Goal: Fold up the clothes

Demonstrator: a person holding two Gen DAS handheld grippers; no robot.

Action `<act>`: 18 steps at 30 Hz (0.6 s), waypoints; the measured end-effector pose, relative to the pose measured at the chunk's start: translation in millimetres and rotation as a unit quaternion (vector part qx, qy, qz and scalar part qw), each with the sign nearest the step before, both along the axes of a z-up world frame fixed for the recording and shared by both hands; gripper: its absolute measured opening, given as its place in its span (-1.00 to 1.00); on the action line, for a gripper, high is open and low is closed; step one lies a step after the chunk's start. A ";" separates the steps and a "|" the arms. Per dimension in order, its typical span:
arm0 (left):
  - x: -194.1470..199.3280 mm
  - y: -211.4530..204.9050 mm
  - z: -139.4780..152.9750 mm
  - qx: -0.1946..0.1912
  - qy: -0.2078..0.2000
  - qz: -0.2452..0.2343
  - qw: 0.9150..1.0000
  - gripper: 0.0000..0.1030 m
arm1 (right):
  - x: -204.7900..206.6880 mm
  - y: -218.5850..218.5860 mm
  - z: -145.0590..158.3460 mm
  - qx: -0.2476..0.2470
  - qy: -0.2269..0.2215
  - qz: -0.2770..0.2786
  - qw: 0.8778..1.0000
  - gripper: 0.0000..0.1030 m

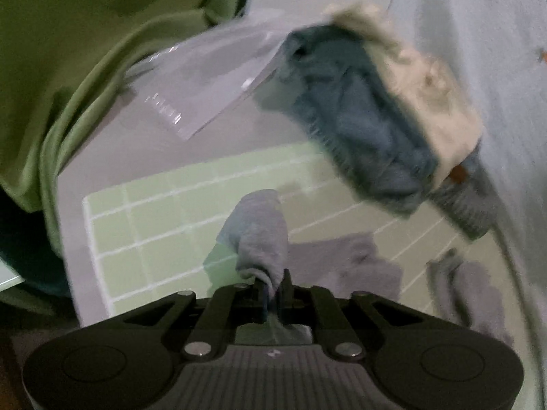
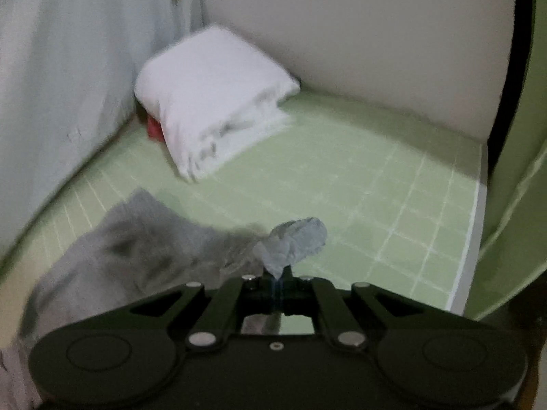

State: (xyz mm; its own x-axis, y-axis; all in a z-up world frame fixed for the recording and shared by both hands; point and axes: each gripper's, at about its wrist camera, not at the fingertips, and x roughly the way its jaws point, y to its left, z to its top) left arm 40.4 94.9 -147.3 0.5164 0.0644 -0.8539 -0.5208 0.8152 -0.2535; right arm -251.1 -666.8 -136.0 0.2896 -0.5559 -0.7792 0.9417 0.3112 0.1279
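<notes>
A green gridded mat covers a grey table. A pale wall rises behind. The light is dim.

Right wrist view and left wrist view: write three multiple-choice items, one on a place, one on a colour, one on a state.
1. Where does the folded white cloth lie?
A. On the green gridded mat, near the corner
B. Between a gripper's fingers
C. On the clear plastic bag

2. What colour is the small garment in the left gripper?
A. Red
B. Grey
C. Green

3. How does the right gripper stand?
A. Wide open
B. Out of view
C. Shut on grey fabric

A, it rests there; B, grey shows above the fingers; C, fabric bunches from the closed fingers.
</notes>
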 end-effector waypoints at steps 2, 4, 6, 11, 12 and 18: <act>-2.3 -6.6 0.4 0.021 0.013 -0.011 1.000 -0.46 | 7.7 5.3 -3.1 -0.005 0.029 0.027 0.999 -0.72; -4.2 -16.0 6.8 0.044 0.009 -0.023 0.999 0.05 | 15.9 11.0 1.2 -0.024 0.041 0.046 0.998 -0.17; -4.6 -26.7 17.0 0.069 -0.006 -0.034 0.997 0.48 | 24.5 14.9 10.1 -0.050 0.039 0.058 0.996 0.12; 12.7 -64.4 40.6 0.126 -0.039 -0.079 0.988 0.71 | 59.7 15.0 26.8 -0.079 0.011 0.085 0.993 0.35; 19.1 -71.6 43.0 0.127 -0.045 -0.091 0.987 0.73 | 68.8 13.9 27.8 -0.076 0.003 0.092 0.993 0.36; 68.1 -134.9 34.9 0.087 -0.037 -0.195 0.976 0.74 | 144.4 13.1 19.2 -0.020 -0.050 0.117 0.992 0.45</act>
